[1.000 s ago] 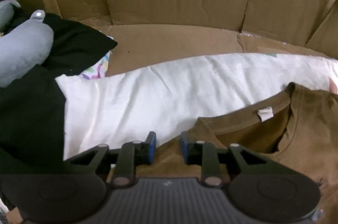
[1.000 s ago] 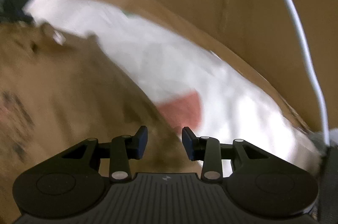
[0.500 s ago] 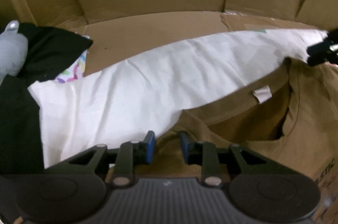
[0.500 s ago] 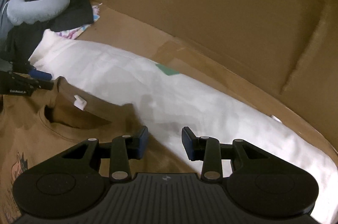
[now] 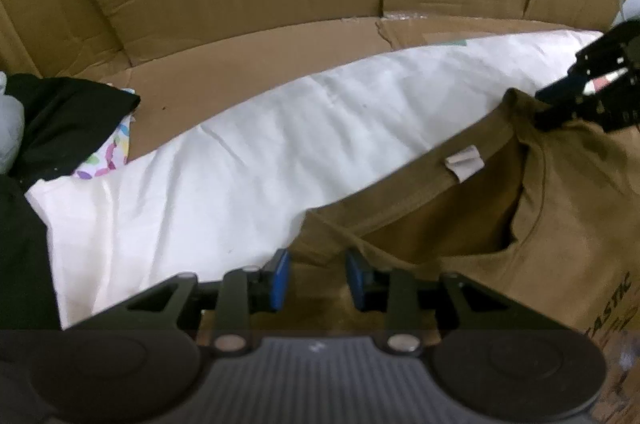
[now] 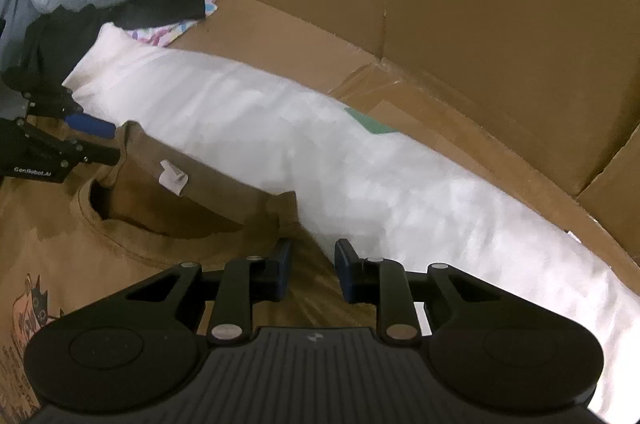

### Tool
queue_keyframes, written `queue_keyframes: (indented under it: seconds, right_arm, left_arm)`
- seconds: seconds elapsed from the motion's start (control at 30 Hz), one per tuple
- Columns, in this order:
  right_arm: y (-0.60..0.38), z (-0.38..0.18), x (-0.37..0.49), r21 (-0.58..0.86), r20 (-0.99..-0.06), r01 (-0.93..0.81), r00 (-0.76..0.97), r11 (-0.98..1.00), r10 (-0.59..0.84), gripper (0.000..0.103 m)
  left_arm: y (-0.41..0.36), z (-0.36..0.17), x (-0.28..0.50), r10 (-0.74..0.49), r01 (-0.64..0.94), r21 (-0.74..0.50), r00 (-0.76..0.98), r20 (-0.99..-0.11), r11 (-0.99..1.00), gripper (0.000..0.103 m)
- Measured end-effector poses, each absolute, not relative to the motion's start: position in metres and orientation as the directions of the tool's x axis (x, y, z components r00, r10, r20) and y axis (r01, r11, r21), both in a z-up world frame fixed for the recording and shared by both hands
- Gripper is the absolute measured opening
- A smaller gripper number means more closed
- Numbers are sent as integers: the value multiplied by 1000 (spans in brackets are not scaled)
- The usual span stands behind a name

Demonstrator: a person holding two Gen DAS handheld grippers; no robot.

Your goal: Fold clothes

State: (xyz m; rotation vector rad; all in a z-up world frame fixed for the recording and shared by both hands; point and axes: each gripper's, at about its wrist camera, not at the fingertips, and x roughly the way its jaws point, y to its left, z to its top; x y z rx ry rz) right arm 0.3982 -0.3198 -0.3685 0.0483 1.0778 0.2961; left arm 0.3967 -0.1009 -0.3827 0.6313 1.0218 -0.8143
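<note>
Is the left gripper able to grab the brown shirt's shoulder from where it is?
Probably yes. The left gripper sits right at the brown shirt shoulder edge beside the collar, jaws apart with shirt cloth between them and nothing in the way.

A flattened cardboard sheet (image 5: pixel 256 72) is carrying a white cloth (image 5: pixel 248 168) lying diagonally across mid-frame, with a black garment (image 5: pixel 68 116) and multicoloured patterned fabric (image 5: pixel 108 156) sitting at left.

"GenRobot.AI" is printed in white on the side of the left gripper (image 6: pixel 102 140). The brown T-shirt (image 5: pixel 568 224) carries dark print ending in "ASTIC"; the rest cannot be read.
</note>
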Motion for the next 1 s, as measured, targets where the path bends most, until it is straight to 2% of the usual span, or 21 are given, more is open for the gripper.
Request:
queue_keyframes:
  seconds: [0.17,0.27,0.43,0.63,0.73,0.8,0.83,1.0]
  right_arm:
    - [-309,-360,395,133,-867,-307,424,943,260,31]
    - [-319,-351,397,167,-845,-270,456,948,278,33]
    - [-327,-351,408,203,-836,-192,477,960,272,33]
    - [-309,-368,405,177,-862,-236,432,955,267,31]
    - [-302,-369,403,169,-862,-254,430,952,268,29]
    - [-294,-366,401,147,-867,-308,417,940,273,21]
    - [-293,-365,400,127,-868,-320,422,939,262,7]
    - [-303,-350,401,107,-841,-299,481,948,247,5]
  left_arm:
    - [-92,-365,401,-326,845,52,260,-909,532,32]
    - [-85,-356,409,-337,831,48,276,-900,554,32]
    - [-87,-369,415,-298,813,66,286,-911,579,31]
    - [-91,-384,406,-279,824,88,288,-916,559,30]
    - [-97,-383,398,-292,857,89,268,-918,507,0]
    - [-103,-382,388,-288,888,140,286,-914,437,0]
    - [-105,-380,385,-285,894,165,301,-910,416,0]
    - [-98,-354,406,-344,840,179,392,-854,513,0]
